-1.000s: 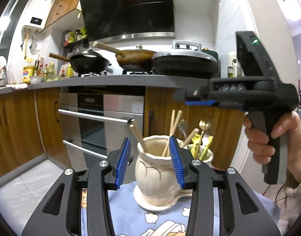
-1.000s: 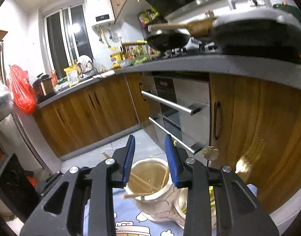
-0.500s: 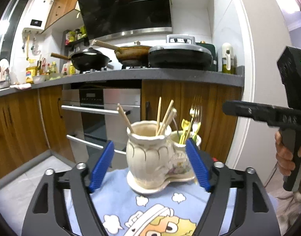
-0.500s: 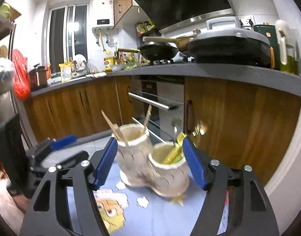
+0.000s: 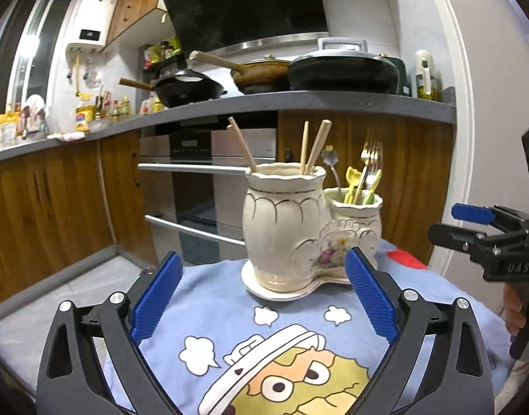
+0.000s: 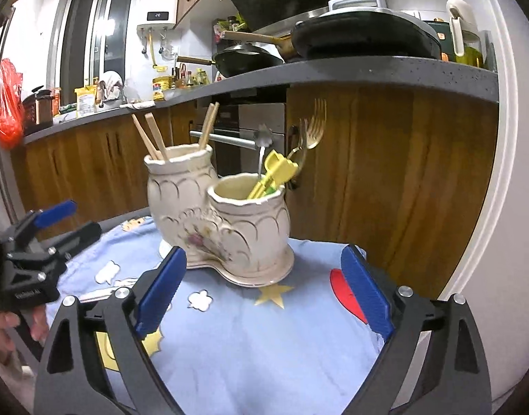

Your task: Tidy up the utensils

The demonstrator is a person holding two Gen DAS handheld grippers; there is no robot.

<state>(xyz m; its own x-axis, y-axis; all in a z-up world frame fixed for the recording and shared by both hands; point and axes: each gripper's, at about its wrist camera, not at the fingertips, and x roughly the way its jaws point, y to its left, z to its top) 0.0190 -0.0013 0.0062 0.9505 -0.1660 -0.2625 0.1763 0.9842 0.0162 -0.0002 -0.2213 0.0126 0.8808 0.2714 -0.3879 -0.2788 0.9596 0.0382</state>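
A cream ceramic double holder (image 5: 292,231) stands on a blue cartoon cloth (image 5: 229,311); it also shows in the right wrist view (image 6: 216,221). Its taller pot holds wooden chopsticks (image 5: 312,147). Its lower pot (image 6: 250,224) holds a gold fork (image 6: 312,128), a spoon and yellow-green utensils (image 6: 271,176). My left gripper (image 5: 261,297) is open and empty, just in front of the holder. My right gripper (image 6: 264,283) is open and empty, also just short of it. Each gripper shows at the edge of the other's view.
The cloth covers a small table (image 6: 333,311) in a kitchen. Behind it are wooden cabinets (image 6: 385,180), an oven (image 5: 202,186) and a grey counter (image 5: 333,102) with pans. A white door frame (image 6: 485,207) stands at the right.
Both grippers have opened wide and drawn back from the holder. The right gripper has dropped from above the pots to table height. The holder stands where it was.
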